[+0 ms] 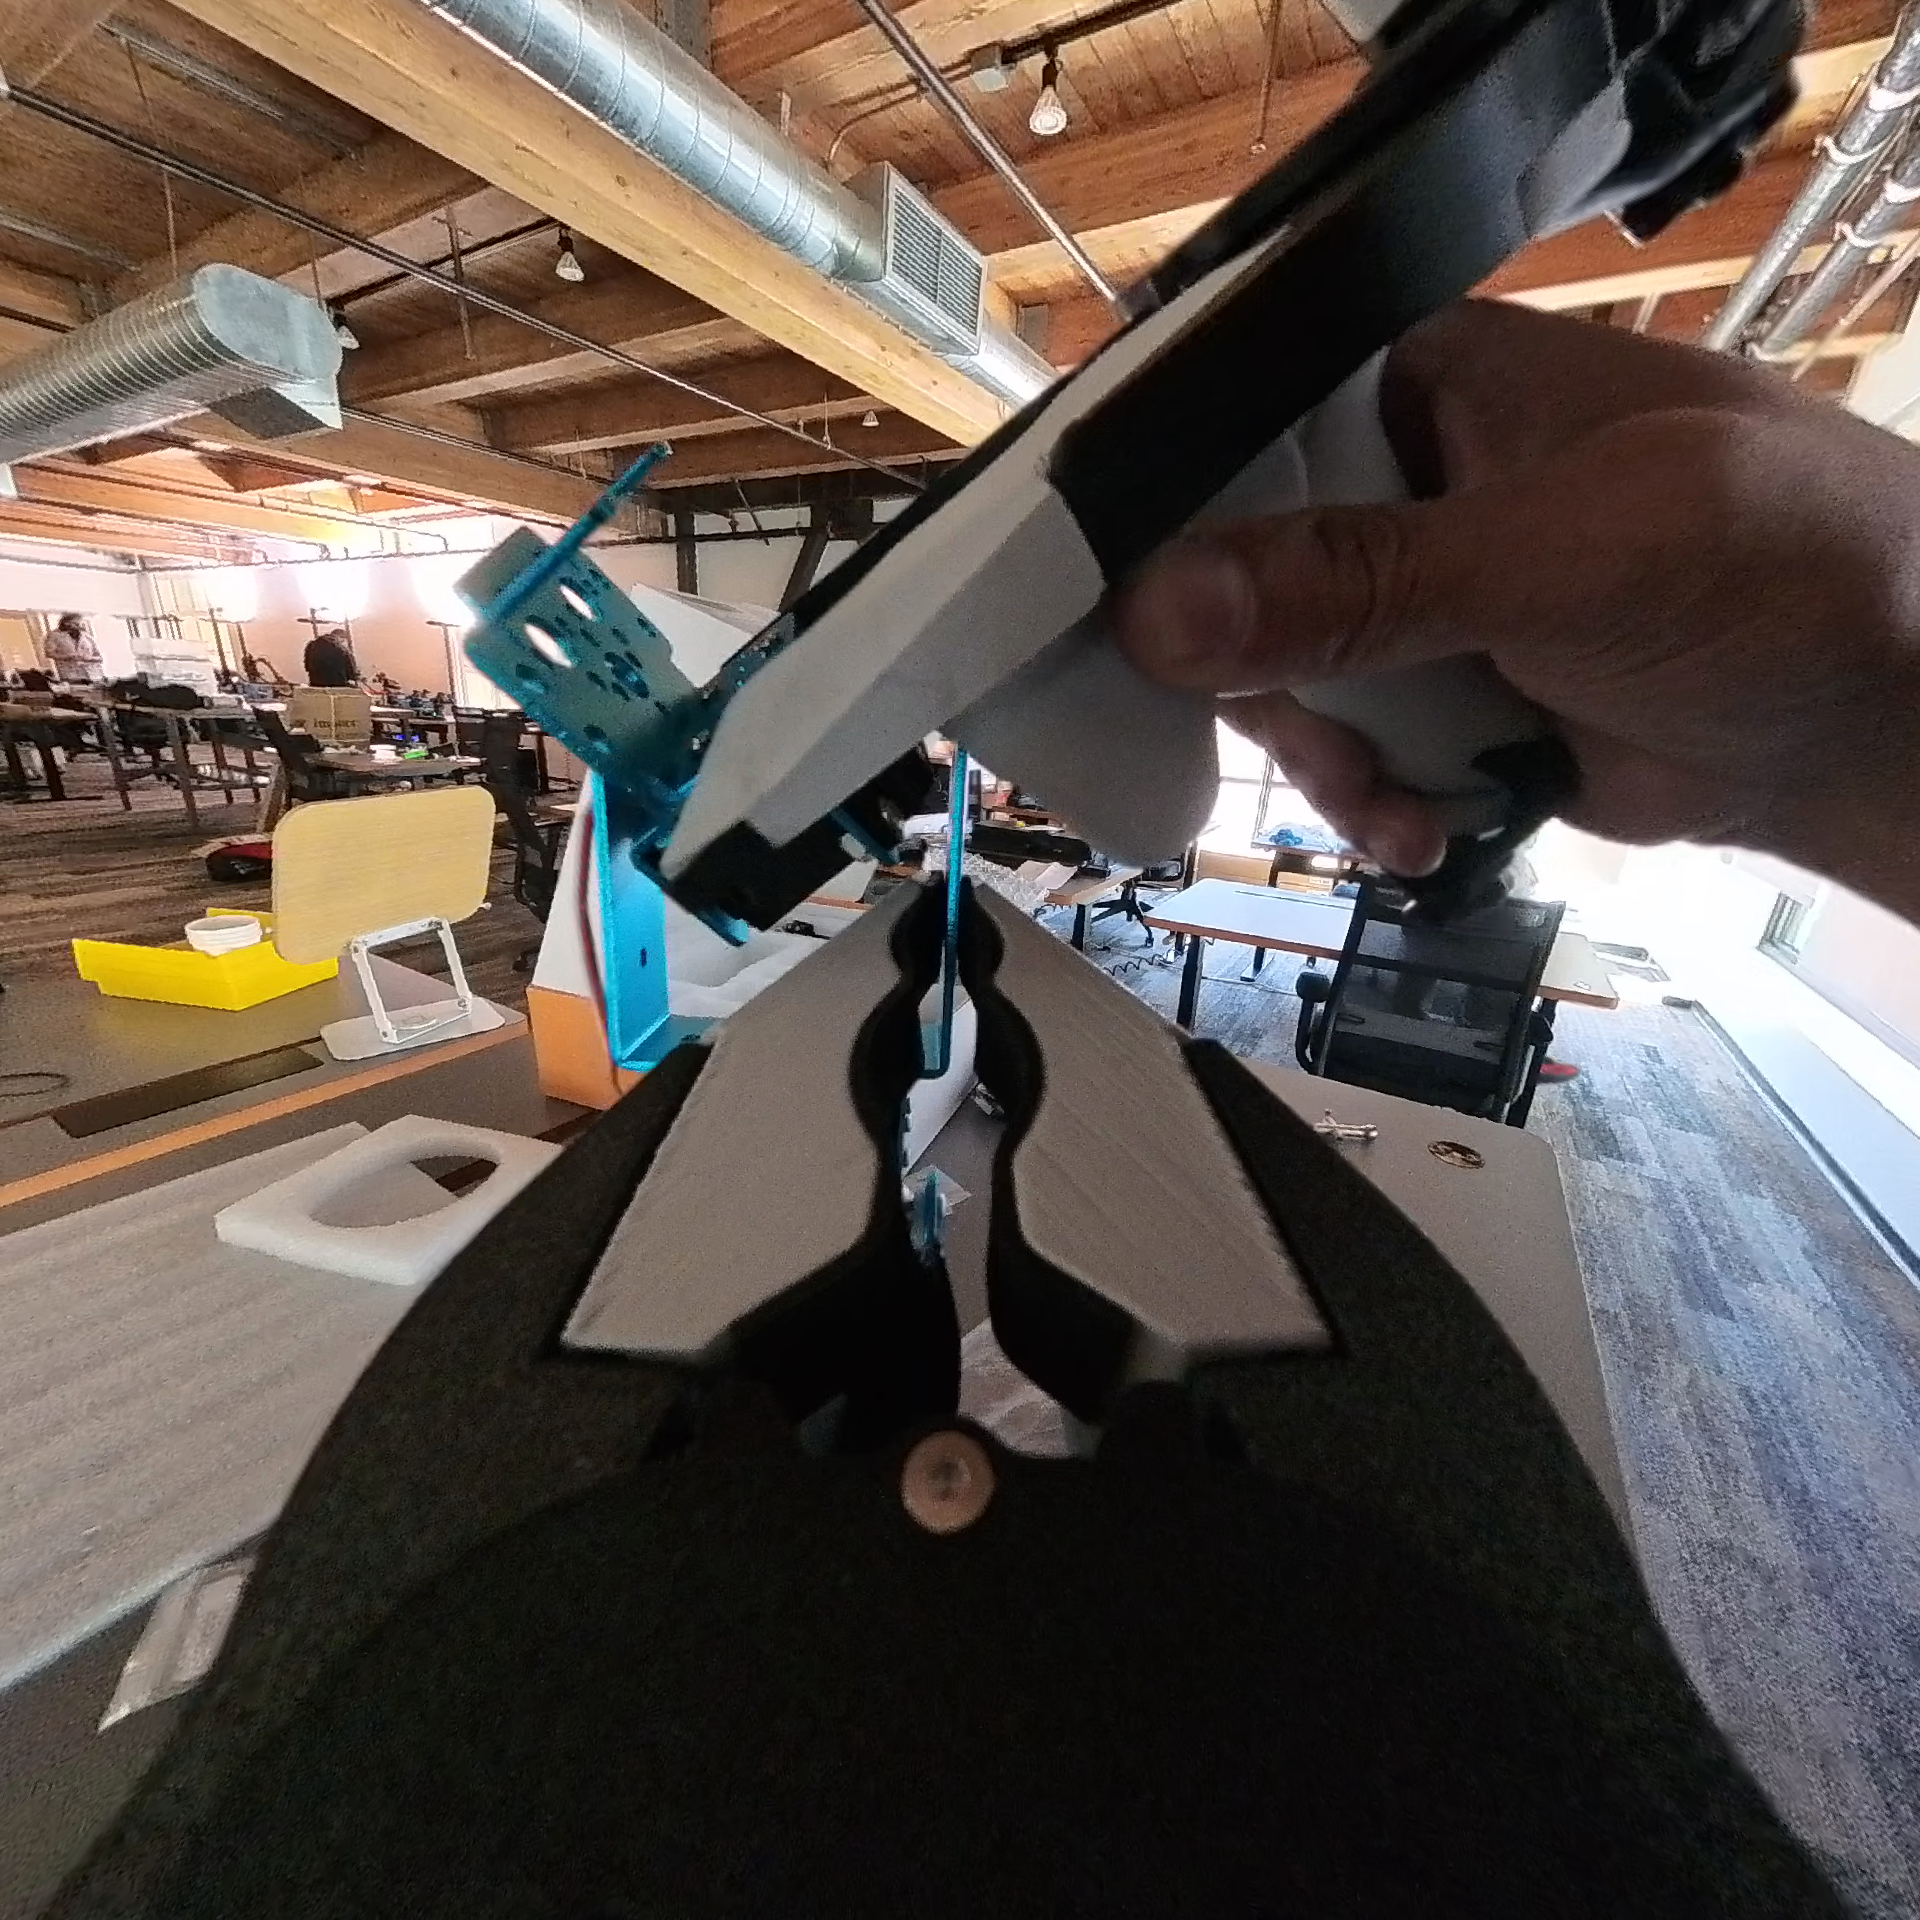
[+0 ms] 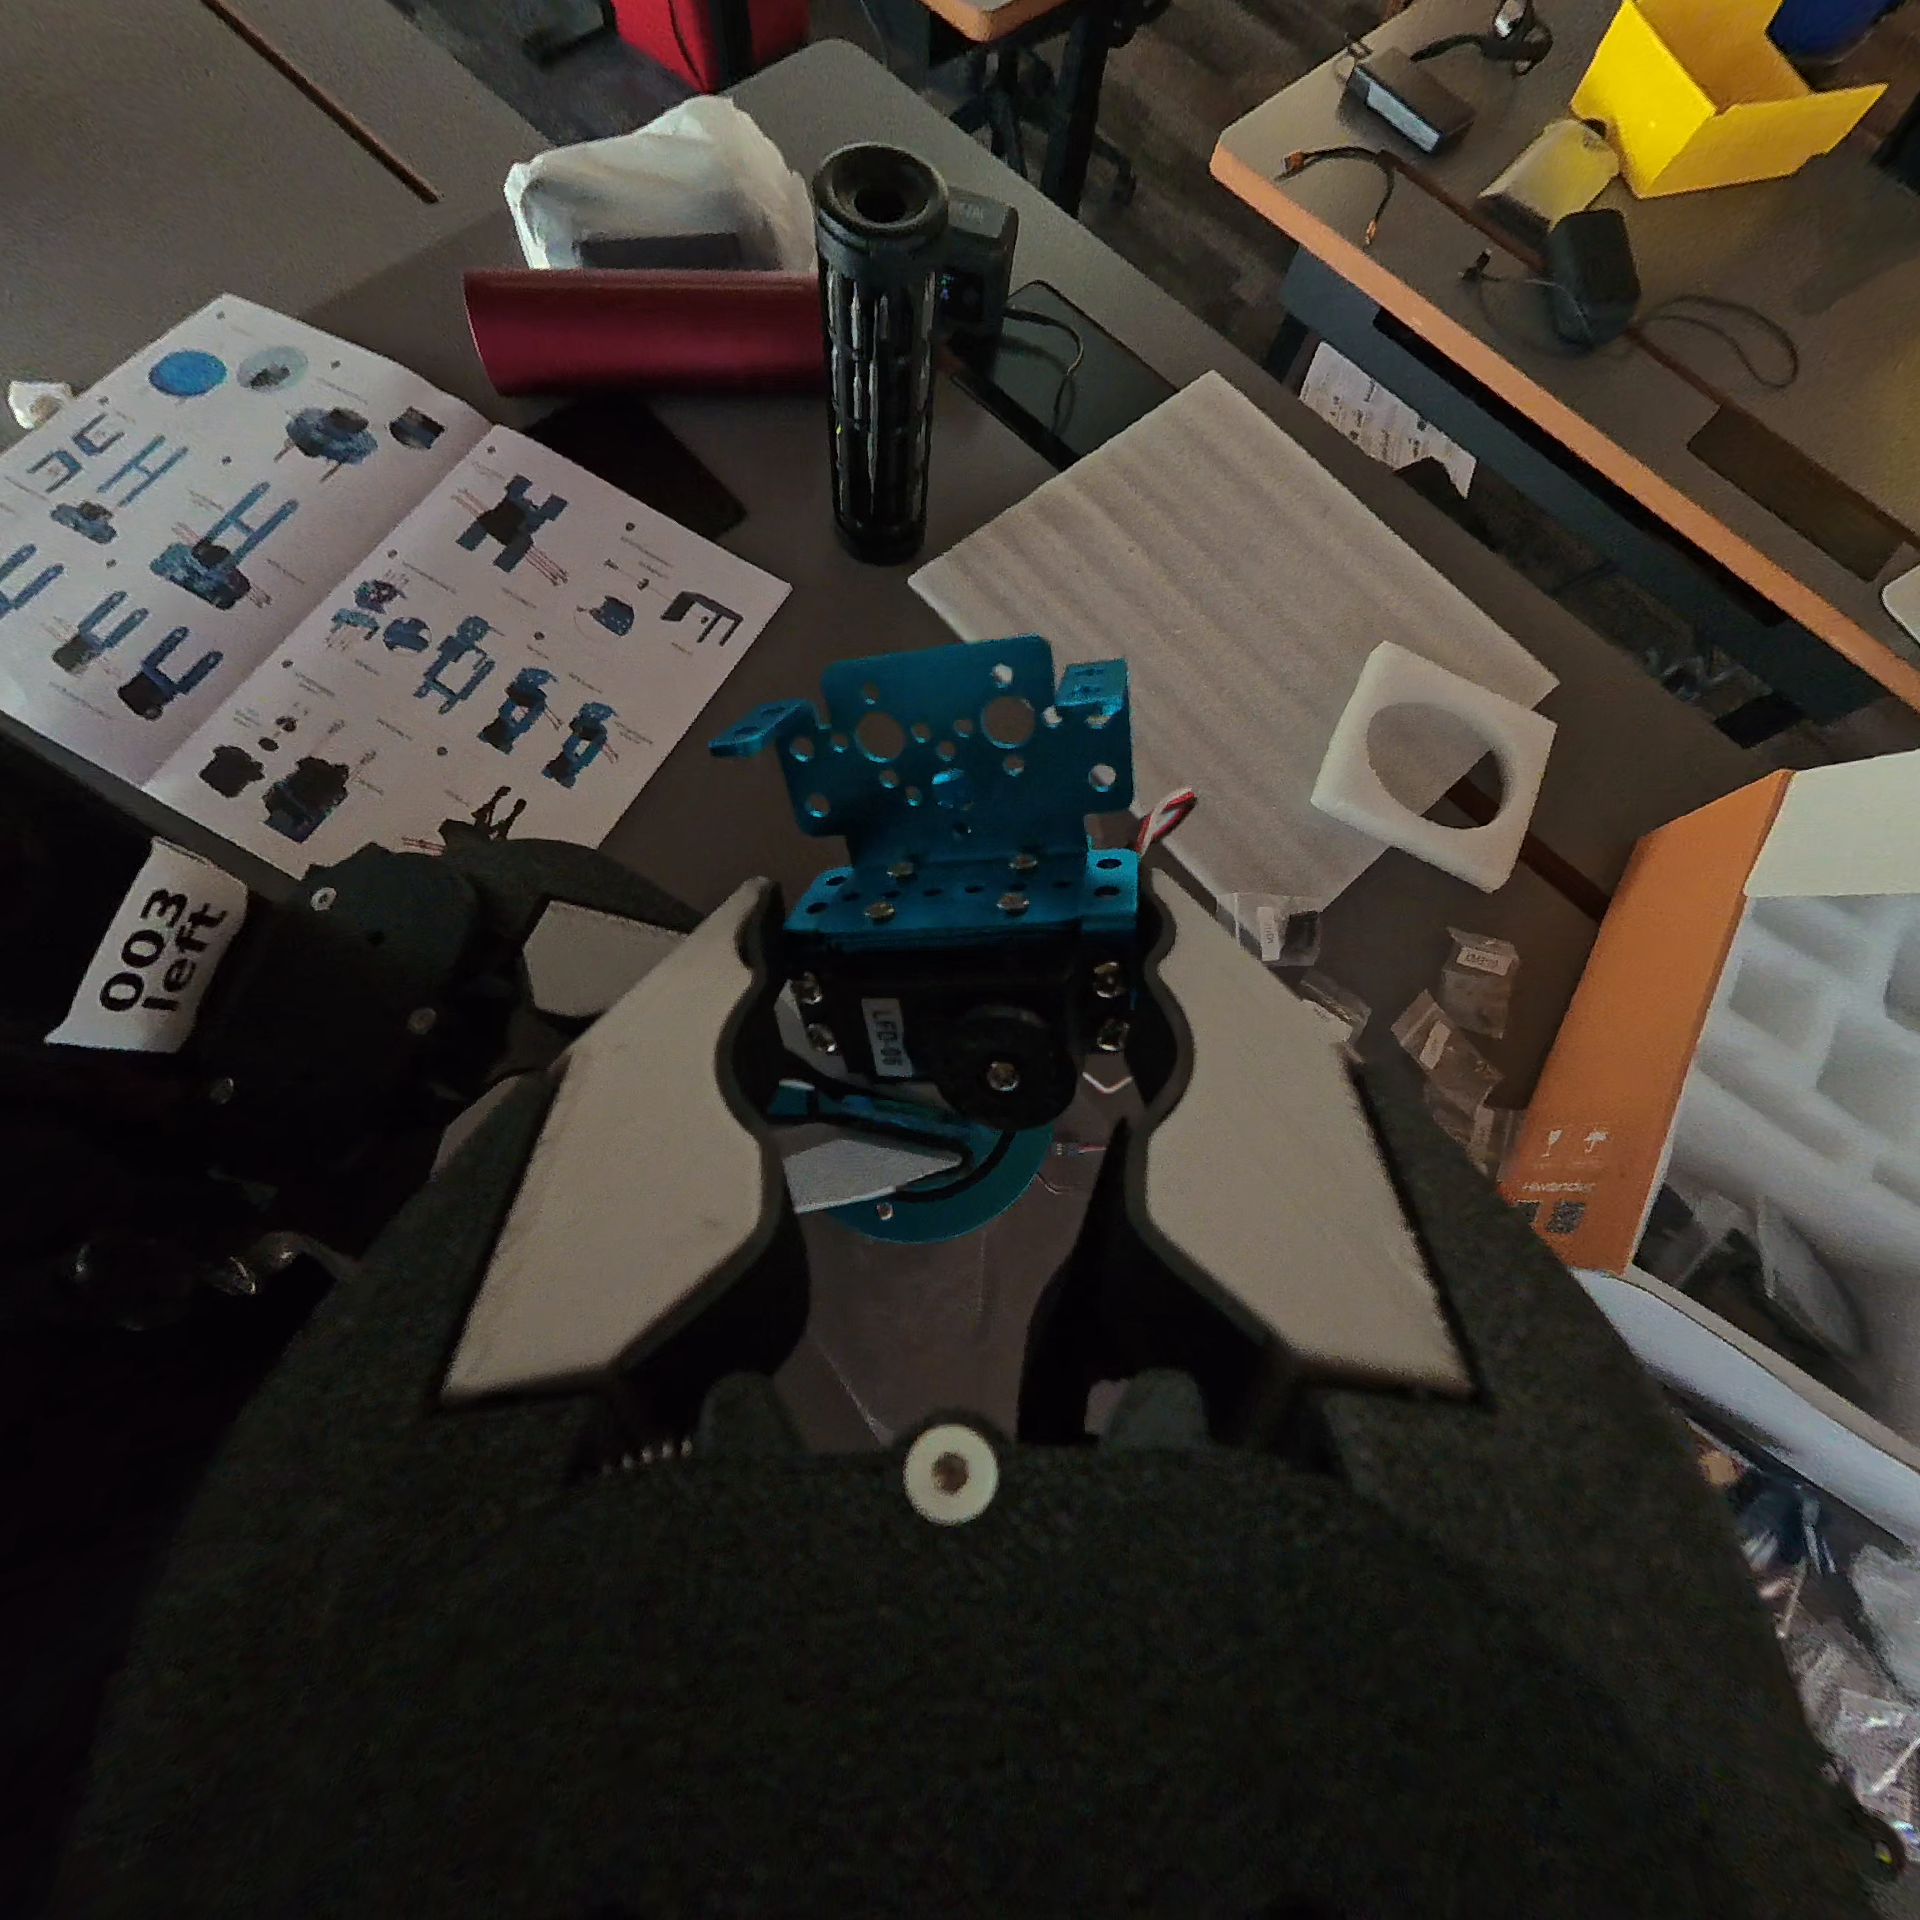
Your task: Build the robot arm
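Note:
My right gripper (image 2: 956,935) is shut on a black servo (image 2: 935,1029) that carries a blue perforated metal bracket (image 2: 935,748), held above the table. A blue round plate (image 2: 935,1205) sits under the servo. My left gripper (image 1: 951,904) is shut on that plate, which shows edge-on as a thin blue strip (image 1: 948,977) between its pads. In the left wrist view the right gripper (image 1: 883,644) comes in from the upper right, held by a hand (image 1: 1558,582), with the bracket (image 1: 582,665) at its tip. The left gripper's body (image 2: 312,987) shows at the left of the right wrist view.
On the grey table (image 2: 727,831) lie an open instruction booklet (image 2: 364,603), a black cylinder (image 2: 878,353), a foam sheet (image 2: 1226,582), a white foam square with a hole (image 2: 1434,769), small parts bags (image 2: 1434,997) and an orange-and-white box (image 2: 1662,1039). A yellow tray (image 1: 197,971) is at the left. Spacing between my two grippers at the tips: around 5 cm.

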A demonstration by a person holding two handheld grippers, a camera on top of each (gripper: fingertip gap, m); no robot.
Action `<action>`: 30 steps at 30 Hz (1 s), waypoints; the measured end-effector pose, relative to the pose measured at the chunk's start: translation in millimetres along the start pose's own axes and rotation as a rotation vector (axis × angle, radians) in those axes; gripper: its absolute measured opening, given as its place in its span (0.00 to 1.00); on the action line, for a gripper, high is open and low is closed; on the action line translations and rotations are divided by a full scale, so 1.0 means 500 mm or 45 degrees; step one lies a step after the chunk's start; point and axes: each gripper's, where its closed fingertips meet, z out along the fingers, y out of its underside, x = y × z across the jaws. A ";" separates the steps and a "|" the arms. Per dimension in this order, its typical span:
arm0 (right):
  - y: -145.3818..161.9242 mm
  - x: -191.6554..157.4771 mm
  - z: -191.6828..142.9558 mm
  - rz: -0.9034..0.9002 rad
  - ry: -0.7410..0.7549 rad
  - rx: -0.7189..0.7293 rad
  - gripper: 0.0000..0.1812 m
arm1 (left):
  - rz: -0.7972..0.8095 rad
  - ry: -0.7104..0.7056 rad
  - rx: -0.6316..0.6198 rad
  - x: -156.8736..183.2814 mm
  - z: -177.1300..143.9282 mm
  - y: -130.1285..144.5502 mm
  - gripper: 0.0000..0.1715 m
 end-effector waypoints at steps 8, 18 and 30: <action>-0.001 0.005 -0.004 0.026 0.037 0.090 0.36 | -0.221 0.094 -0.034 0.007 0.002 0.001 0.02; -0.005 0.007 -0.003 -0.066 0.109 0.105 0.36 | -0.609 0.366 0.022 -0.110 -0.082 -0.065 0.30; -0.059 -0.017 -0.022 -0.357 0.121 0.397 0.36 | -0.420 0.626 -0.025 -0.067 -0.056 -0.125 0.17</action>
